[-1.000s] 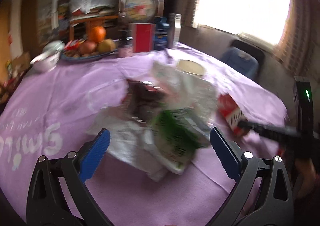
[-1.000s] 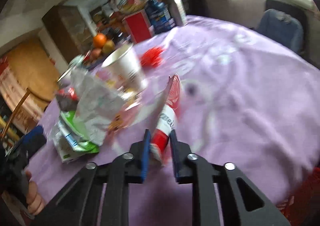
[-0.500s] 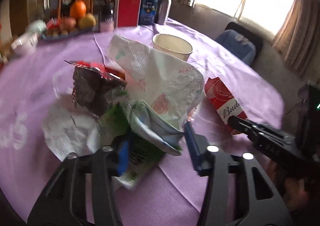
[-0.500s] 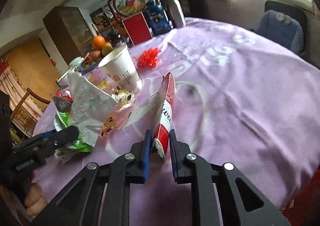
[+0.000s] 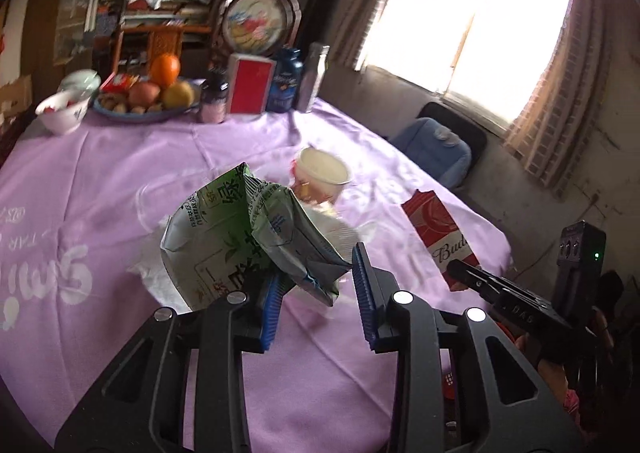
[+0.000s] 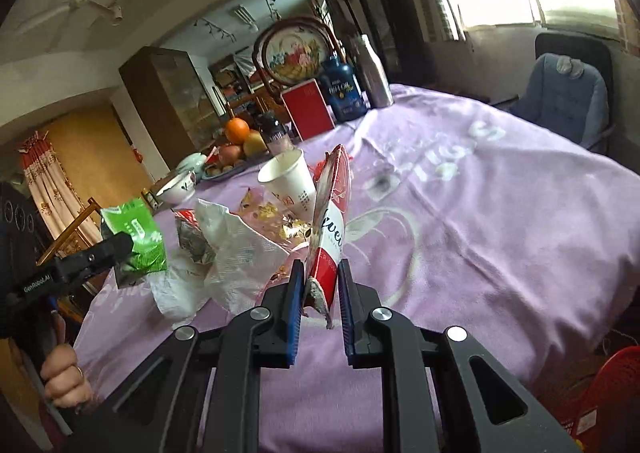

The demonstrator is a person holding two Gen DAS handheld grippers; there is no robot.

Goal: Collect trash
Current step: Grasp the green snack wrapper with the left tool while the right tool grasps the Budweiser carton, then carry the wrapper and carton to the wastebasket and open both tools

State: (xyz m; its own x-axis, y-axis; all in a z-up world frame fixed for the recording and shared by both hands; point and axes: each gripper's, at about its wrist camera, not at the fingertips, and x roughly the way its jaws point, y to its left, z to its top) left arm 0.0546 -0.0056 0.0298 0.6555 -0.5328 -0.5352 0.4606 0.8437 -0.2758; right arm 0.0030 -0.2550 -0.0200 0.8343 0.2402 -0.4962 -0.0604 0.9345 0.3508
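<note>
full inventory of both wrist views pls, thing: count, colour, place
green wrapper: 1, green/white, in left gripper, off the cloth
flattened carton: 1, red/white, in right gripper
paper cup: 1, white, mid-table
white wrappers: several, crumpled, beside cup
fruit plate: 1, blue, far edge
bowl: 1, white, left of plate
red box: 1, far edge
tablecloth: 1, lilac
chair: 1, blue, by window
left gripper: jaws just closed on wrapper
right gripper: shut on carton

Blown-out daylight from the window, dim room corners, fisheye bending at edges, slight motion blur mid-table
</note>
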